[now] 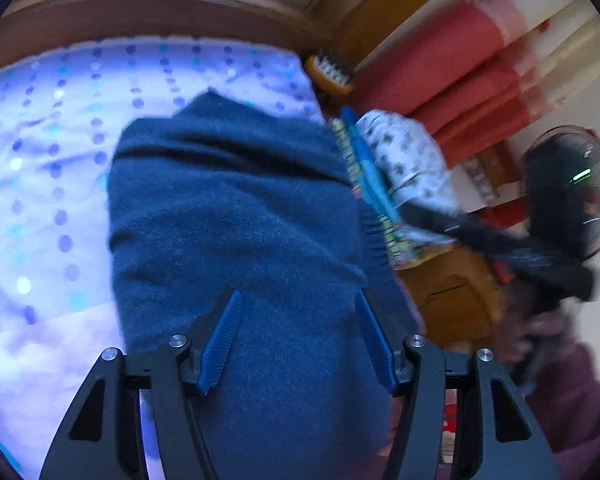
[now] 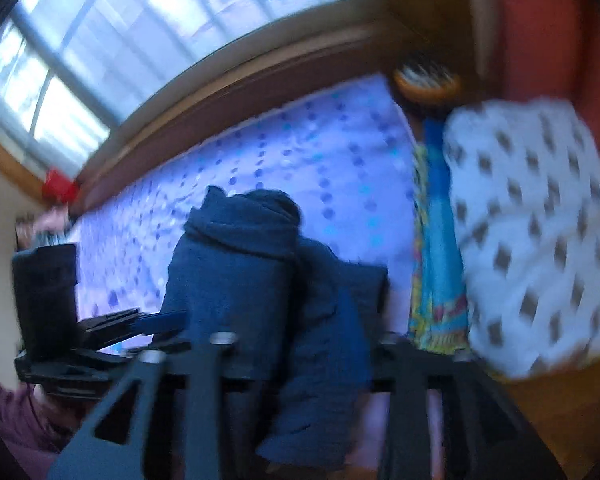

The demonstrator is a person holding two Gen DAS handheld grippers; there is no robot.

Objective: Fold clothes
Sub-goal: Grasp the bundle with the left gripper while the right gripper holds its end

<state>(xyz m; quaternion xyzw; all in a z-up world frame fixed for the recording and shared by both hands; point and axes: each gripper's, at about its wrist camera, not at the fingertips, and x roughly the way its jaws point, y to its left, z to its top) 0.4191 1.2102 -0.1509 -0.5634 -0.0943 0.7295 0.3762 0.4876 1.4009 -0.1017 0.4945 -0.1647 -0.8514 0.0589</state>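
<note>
A dark blue fuzzy garment (image 1: 236,216) lies bunched on the bed's dotted lilac sheet (image 1: 40,152). The left hand-held gripper (image 1: 298,340) hovers over it, fingers spread wide and pinching nothing. The right hand-held gripper (image 2: 300,344) is blurred, its fingertips hidden behind the garment (image 2: 260,280); whether it grips cannot be told

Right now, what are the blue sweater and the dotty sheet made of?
The dark blue sweater looks like fuzzy knitted wool or fleece: its surface is soft and matte, with a ribbed hem at one edge. The dotted bedsheet looks like thin, smooth woven cotton, with fine creases, though the blur leaves that uncertain.
</note>
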